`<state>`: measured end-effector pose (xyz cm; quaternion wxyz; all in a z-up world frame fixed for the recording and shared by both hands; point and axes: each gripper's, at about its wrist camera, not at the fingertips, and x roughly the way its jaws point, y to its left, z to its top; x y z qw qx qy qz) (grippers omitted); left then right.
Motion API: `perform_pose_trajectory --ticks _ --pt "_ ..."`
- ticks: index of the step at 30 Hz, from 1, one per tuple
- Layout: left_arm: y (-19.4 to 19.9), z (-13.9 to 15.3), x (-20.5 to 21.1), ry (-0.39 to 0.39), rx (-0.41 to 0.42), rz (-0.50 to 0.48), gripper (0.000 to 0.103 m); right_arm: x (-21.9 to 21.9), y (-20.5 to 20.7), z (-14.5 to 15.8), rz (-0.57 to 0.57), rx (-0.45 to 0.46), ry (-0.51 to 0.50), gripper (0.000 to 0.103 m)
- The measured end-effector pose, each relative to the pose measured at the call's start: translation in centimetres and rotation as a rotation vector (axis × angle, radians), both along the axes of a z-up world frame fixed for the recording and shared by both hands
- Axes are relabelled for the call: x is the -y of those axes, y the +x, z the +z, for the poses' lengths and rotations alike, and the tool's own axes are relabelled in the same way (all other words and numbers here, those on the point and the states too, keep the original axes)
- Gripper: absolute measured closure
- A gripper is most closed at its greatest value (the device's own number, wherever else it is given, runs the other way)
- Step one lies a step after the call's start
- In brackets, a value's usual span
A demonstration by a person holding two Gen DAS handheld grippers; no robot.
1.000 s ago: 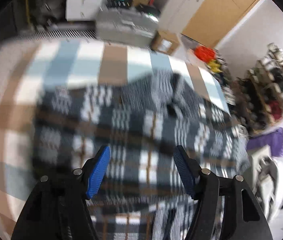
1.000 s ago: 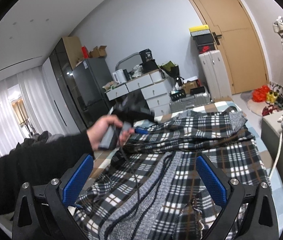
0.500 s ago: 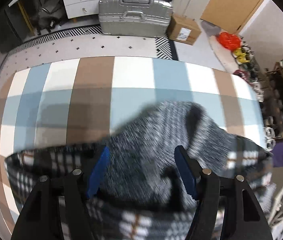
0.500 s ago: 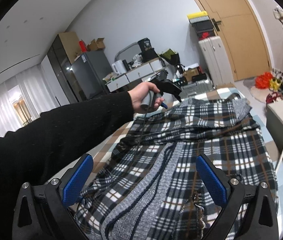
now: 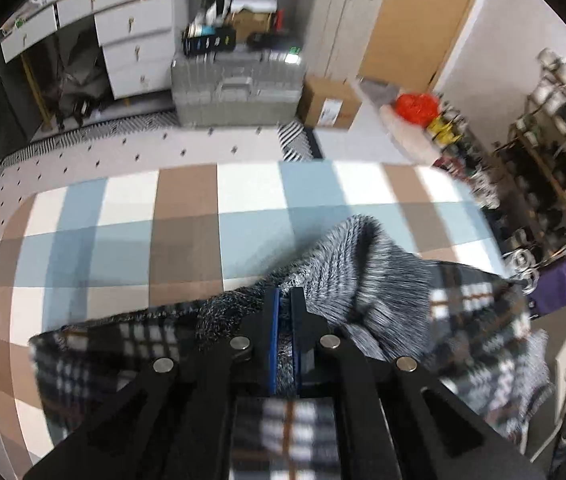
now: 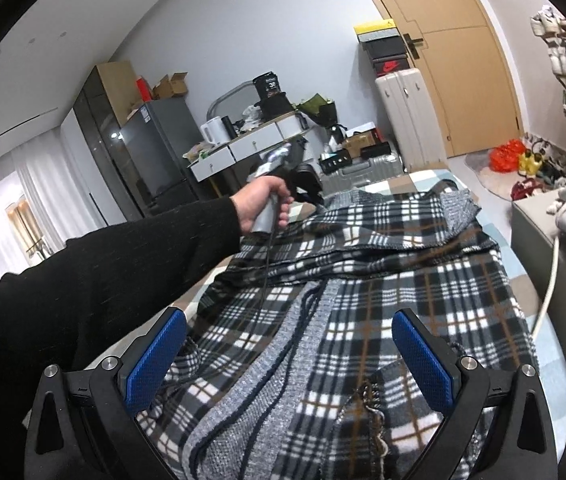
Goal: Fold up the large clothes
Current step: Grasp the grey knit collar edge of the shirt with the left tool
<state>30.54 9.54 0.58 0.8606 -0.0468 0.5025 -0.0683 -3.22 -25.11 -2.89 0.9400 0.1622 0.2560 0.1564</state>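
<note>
A large black, white and brown plaid garment [image 6: 383, 280] with grey knit trim lies spread over a bed with a blue, brown and white checked cover [image 5: 187, 220]. In the left wrist view my left gripper [image 5: 284, 300] is shut on the grey knit part [image 5: 367, 256] at the garment's far end, and fabric shows between the blue pads. The right wrist view shows a hand [image 6: 263, 204] in a black sleeve holding that gripper at the far end. My right gripper [image 6: 289, 320] hangs open over the near part of the garment, with nothing between its fingers.
Past the bed's far edge stand a silver suitcase [image 5: 235, 88], a cardboard box [image 5: 329, 106] and white drawers [image 5: 135, 52]. A shoe rack [image 5: 555, 152] fills the right side. A grey seat [image 6: 543, 248] with a white cable [image 6: 549, 280] borders the bed's right side.
My left gripper moved from over the plaid to the garment's far grey knit end and shut on it. The right gripper stayed open and almost still.
</note>
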Motion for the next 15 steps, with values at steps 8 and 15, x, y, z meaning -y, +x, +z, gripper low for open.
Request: perform_pose_trajectory --ticks 8,15 --pt "-5.5 1.1 -0.2 -0.032 0.099 -0.103 0.103 -0.8 1.2 -0.2 -0.062 0.001 -0.101 0.0" --pt "-5.1 0.1 -2.7 -0.15 0.08 -0.043 0.103 -0.8 7.6 3.3 -0.029 -0.001 -0.268 0.0"
